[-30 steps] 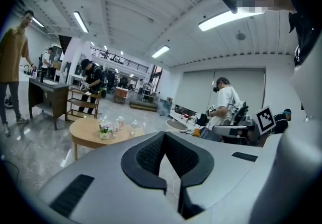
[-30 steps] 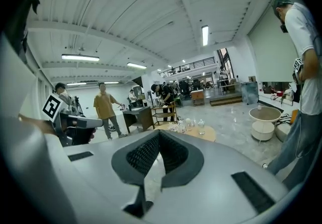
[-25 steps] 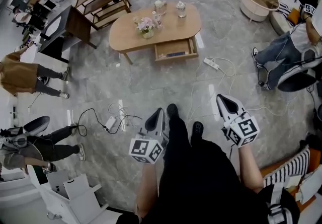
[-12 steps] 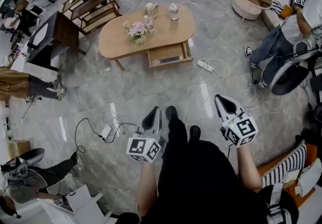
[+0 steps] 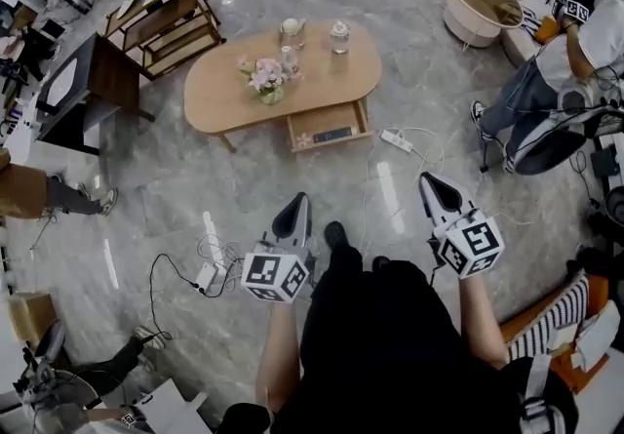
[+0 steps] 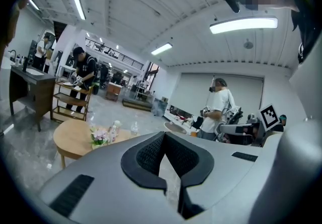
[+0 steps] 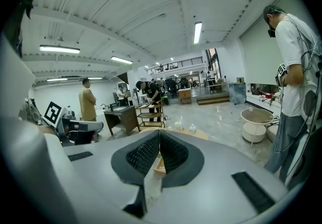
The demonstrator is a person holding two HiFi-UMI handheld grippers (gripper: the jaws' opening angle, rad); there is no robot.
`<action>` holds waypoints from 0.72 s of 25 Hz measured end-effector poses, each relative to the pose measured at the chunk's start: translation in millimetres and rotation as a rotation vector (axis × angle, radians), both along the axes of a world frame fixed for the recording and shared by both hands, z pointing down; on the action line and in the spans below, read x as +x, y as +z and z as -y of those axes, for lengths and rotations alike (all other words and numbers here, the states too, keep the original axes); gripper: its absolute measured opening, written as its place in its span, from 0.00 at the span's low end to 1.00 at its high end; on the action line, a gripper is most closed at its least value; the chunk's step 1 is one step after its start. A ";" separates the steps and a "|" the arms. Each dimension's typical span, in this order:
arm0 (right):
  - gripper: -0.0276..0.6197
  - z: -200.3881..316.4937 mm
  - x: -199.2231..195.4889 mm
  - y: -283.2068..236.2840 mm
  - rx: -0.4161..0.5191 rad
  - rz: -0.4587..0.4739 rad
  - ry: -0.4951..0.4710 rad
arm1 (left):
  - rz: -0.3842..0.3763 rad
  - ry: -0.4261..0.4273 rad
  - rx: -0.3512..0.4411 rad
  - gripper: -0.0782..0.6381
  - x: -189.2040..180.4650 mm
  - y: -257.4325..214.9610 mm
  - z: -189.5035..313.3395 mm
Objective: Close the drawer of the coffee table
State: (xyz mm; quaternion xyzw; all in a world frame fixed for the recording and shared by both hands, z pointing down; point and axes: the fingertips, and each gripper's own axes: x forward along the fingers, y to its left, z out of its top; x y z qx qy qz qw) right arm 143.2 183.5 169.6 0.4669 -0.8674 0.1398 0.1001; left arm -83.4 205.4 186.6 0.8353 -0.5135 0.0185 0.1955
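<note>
From my head, the drawer (image 5: 327,123) stands pulled out of the bench (image 5: 219,91) toward me, well apart from my left claw (image 5: 296,200) and right claw (image 5: 427,180). Left gripper view: this claw is pressed together, empty. Right gripper view: also pressed together, empty.

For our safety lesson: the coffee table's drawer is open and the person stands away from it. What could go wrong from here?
Tripping: a power strip and loose cables lie on the floor between the person and the open drawer. A hard shove might rock the flower vase and glass jars on the coffee table.
</note>
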 end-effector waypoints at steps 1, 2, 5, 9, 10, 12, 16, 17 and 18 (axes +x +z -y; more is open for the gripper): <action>0.06 4.0 -6.8 2.8 -0.009 -0.004 0.000 | -0.004 0.004 -0.009 0.13 -6.7 5.2 6.5; 0.06 6.6 -14.0 6.7 -0.020 -0.010 -0.003 | -0.007 0.010 -0.020 0.13 -12.8 10.7 12.1; 0.06 12.1 -30.7 19.3 -0.048 -0.038 0.016 | -0.006 0.048 -0.051 0.13 -27.8 25.3 26.7; 0.06 23.7 -33.9 25.8 -0.082 -0.053 0.066 | -0.010 0.090 -0.091 0.13 -36.8 38.1 46.2; 0.06 27.0 -32.4 28.8 -0.088 -0.061 0.072 | -0.011 0.096 -0.098 0.13 -36.5 41.4 51.4; 0.06 35.3 -26.2 35.2 -0.099 -0.071 0.086 | -0.013 0.106 -0.109 0.13 -32.2 46.9 60.3; 0.06 63.6 -16.9 43.7 -0.116 -0.053 0.107 | -0.009 0.114 -0.120 0.13 -22.2 49.8 75.7; 0.06 73.1 -17.5 44.9 -0.116 -0.048 0.103 | -0.004 0.112 -0.124 0.13 -21.3 50.8 80.4; 0.06 83.2 -18.8 45.6 -0.113 -0.042 0.095 | 0.002 0.107 -0.129 0.13 -21.1 51.8 85.8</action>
